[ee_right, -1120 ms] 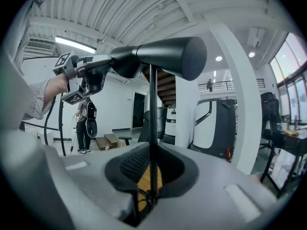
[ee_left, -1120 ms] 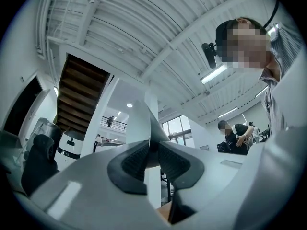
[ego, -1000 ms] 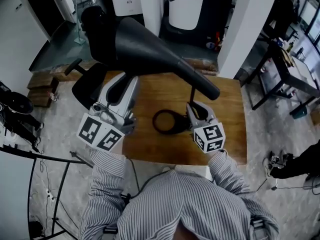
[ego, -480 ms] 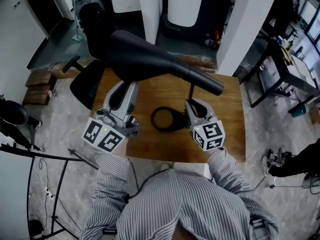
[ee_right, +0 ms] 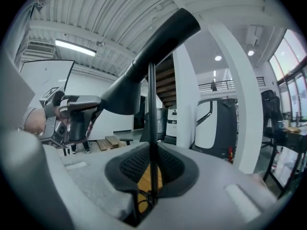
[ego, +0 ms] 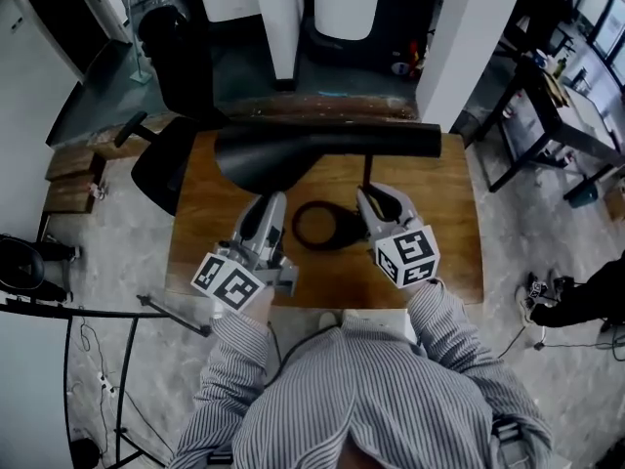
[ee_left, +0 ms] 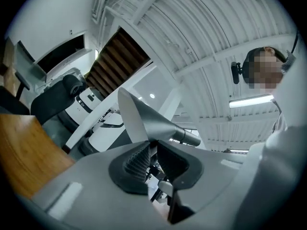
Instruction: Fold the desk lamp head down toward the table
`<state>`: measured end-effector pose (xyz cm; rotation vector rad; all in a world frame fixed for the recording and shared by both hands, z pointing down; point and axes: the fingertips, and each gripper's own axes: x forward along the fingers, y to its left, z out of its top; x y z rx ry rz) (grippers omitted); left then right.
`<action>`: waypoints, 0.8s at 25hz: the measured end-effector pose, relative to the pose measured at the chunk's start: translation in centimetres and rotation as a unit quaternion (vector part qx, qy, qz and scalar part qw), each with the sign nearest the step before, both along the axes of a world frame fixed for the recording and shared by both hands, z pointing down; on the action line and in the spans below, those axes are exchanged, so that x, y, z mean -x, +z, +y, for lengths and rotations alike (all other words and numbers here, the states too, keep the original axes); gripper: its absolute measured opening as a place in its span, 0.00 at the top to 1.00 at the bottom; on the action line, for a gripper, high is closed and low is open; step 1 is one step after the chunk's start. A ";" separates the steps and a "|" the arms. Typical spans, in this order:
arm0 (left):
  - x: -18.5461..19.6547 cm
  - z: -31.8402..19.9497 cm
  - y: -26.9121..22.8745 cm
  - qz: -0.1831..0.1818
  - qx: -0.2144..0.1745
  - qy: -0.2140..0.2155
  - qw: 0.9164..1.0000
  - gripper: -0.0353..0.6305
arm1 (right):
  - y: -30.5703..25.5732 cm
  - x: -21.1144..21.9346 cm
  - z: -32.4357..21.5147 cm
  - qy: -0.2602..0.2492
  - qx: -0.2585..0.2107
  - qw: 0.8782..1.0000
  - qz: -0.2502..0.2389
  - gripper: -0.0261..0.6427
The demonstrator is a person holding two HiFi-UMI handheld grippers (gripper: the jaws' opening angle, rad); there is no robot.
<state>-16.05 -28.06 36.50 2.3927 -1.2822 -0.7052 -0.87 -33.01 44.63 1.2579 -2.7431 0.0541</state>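
Right hand-held gripper on stem, lamp head above

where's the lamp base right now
Head view, centre: the lamp base lies on the wooden table between the left claw and right claw.

Industrial workshop, ribbed ceiling, white machines

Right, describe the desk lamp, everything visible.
The desk lamp is matt black: a long cone head lying about level above the wooden table, on a thin upright stem that rises from a ring base resting on the wood. The left hand-held gripper, its jaws just closing, pinches the cone's wide rim. The right hand-held gripper clamps the stem.
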 end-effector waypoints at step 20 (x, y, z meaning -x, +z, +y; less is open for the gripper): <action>-8.9 0.7 7.6 -0.003 0.097 0.062 0.993 0.89 | 0.1 -0.2 -0.1 -0.010 -0.001 1.000 -0.008 0.90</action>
